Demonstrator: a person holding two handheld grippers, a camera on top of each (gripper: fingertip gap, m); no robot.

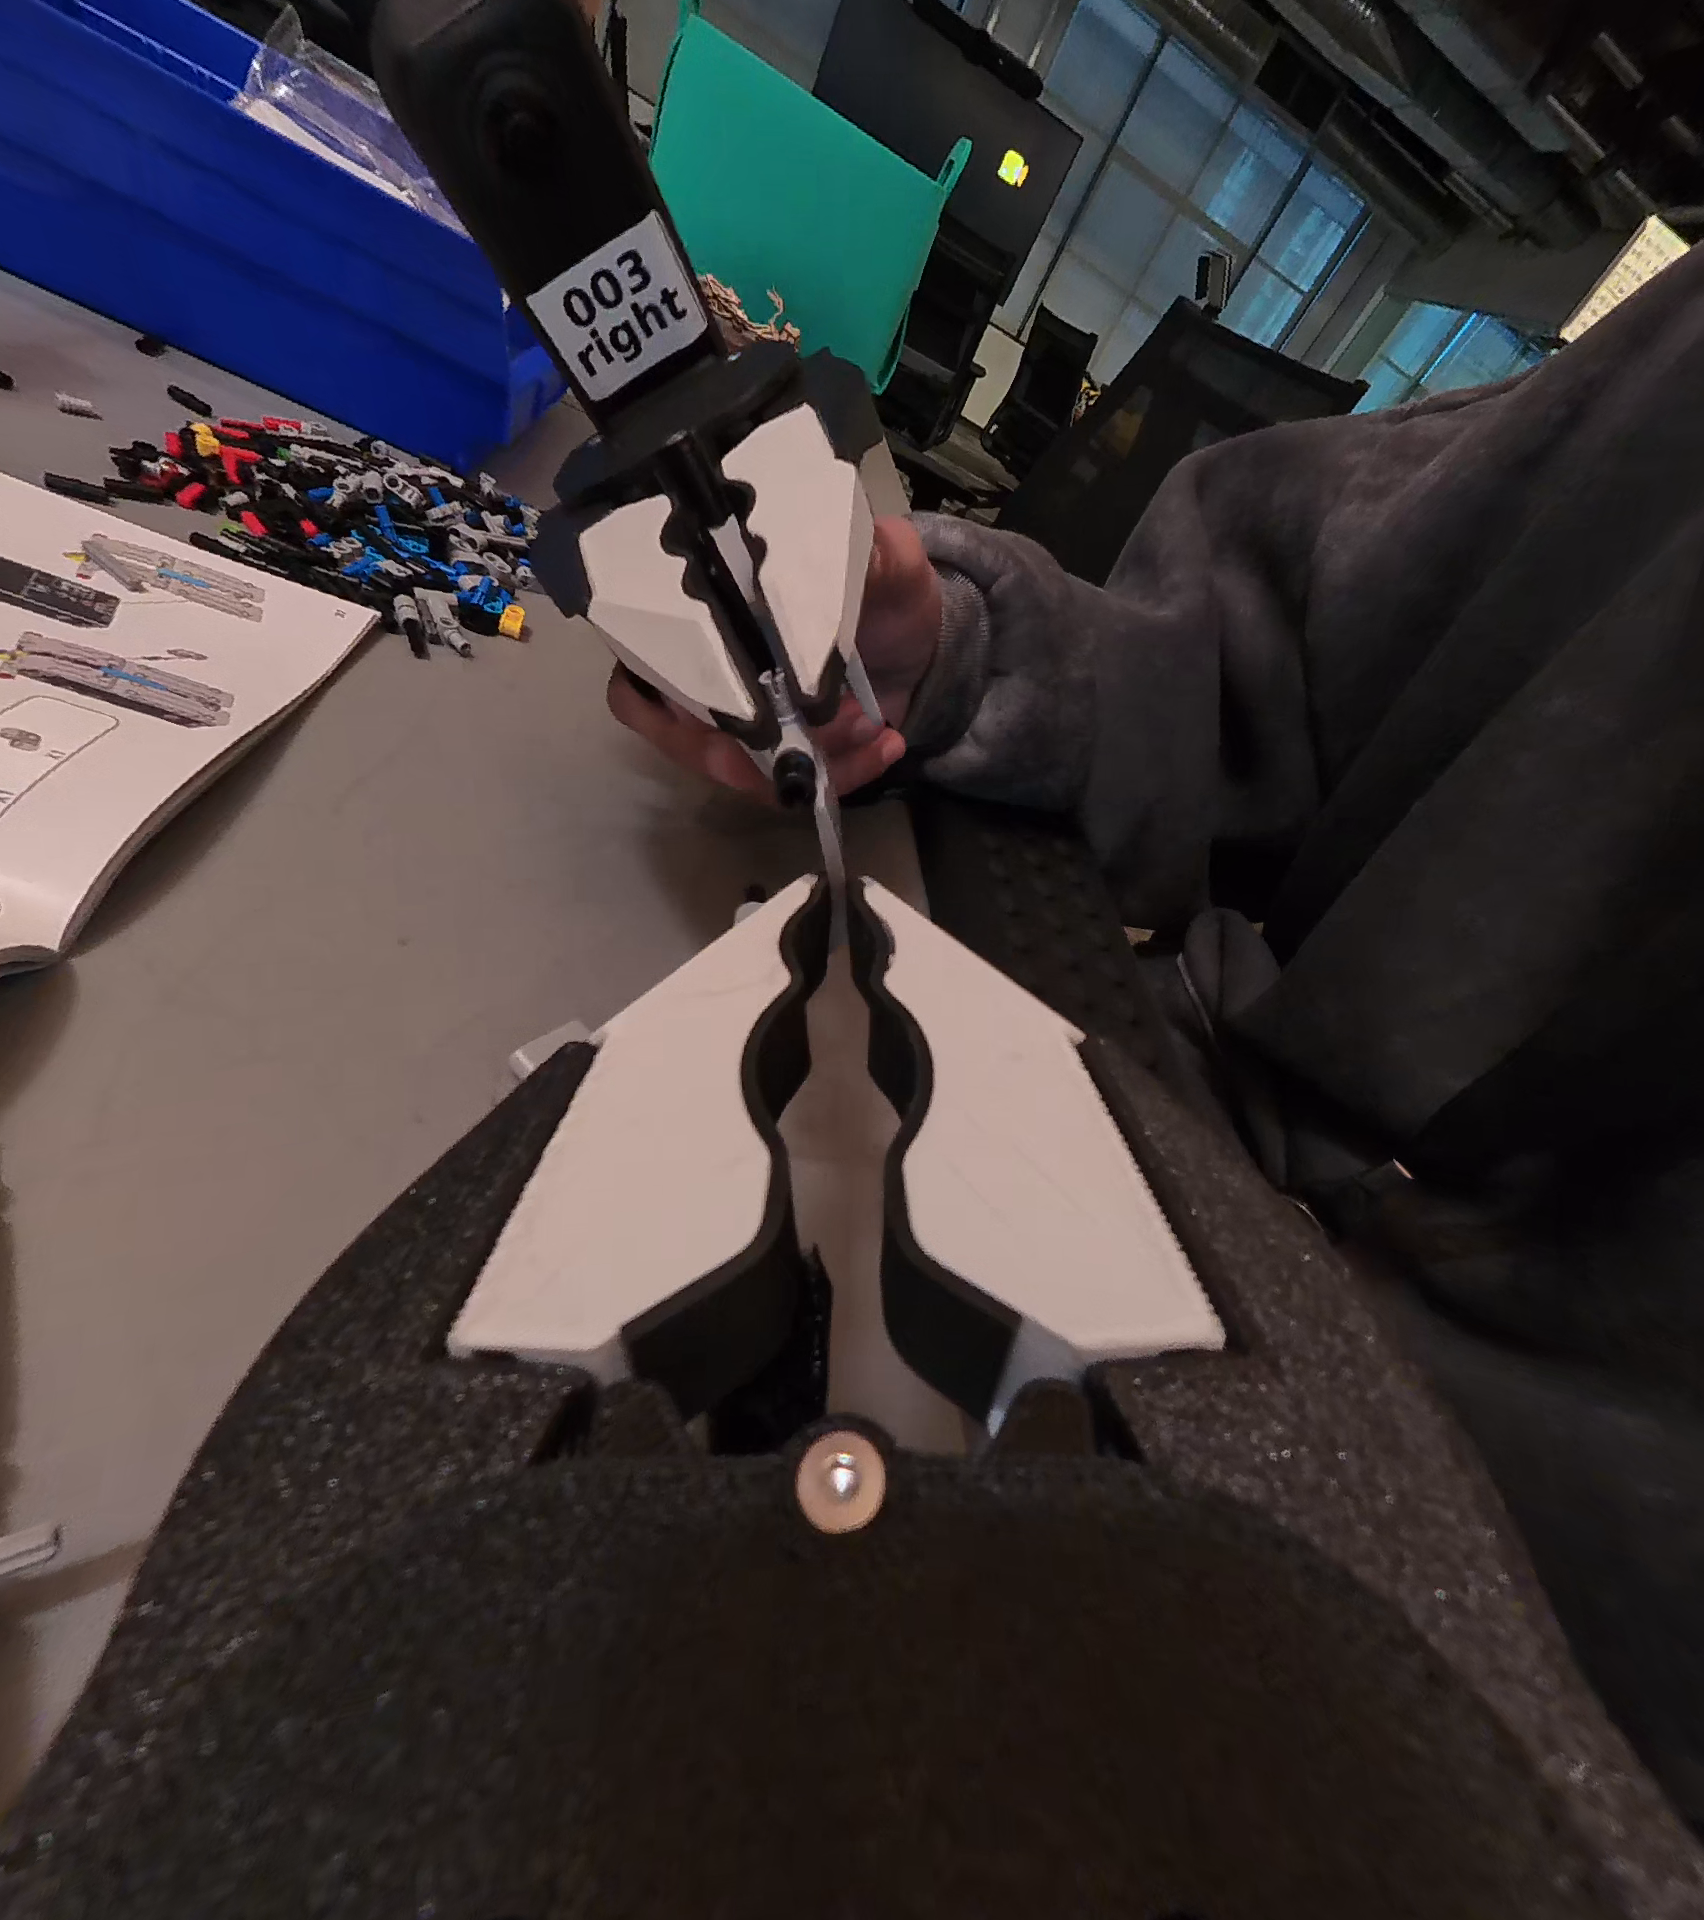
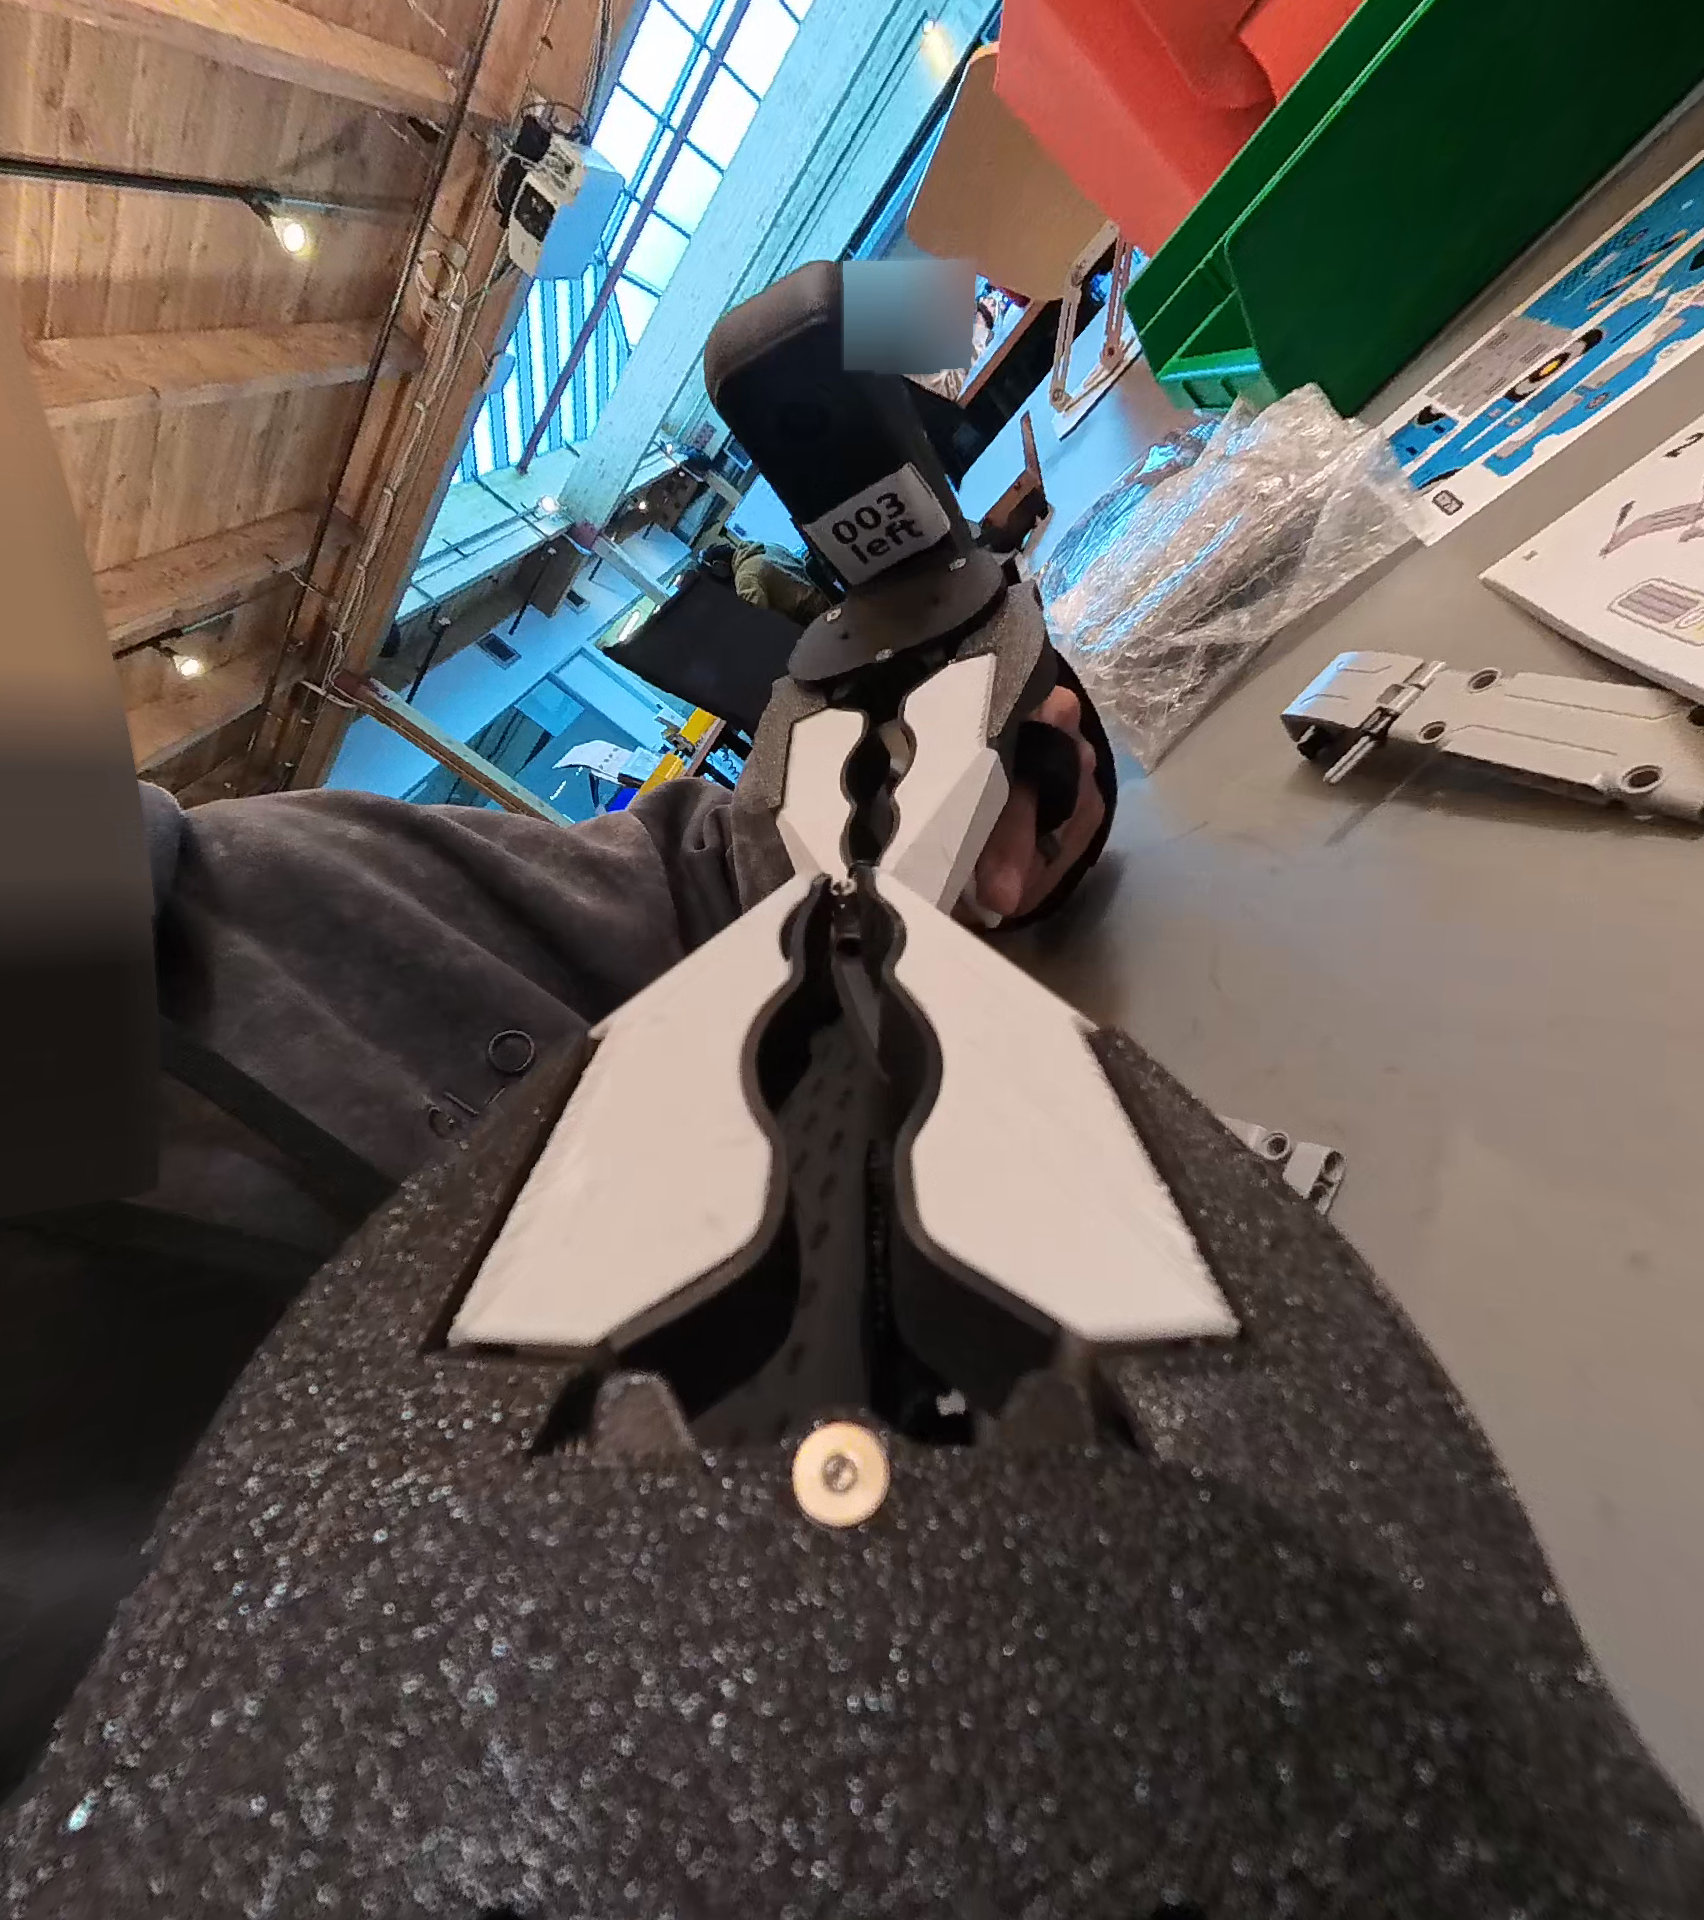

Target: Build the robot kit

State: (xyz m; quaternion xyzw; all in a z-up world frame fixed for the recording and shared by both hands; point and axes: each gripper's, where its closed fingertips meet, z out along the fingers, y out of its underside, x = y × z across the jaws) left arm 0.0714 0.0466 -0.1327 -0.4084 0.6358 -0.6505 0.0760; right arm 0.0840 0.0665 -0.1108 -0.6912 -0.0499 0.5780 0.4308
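Grey bench (image 1: 391,935), loose brick parts (image 1: 339,520) behind. Left gripper (image 1: 835,914) and right gripper (image 1: 794,696) jaws pinch opposite ends of thin grey beam (image 1: 827,831); looks light, stiff, best held near tips.

Blue bin (image 1: 204,208), green bin (image 2: 1450,208)

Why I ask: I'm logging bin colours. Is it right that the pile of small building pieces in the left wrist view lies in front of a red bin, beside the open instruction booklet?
Not quite: the bin is blue, not red, as the left wrist view shows. The pile of small building pieces does lie in front of it, beside the open instruction booklet.
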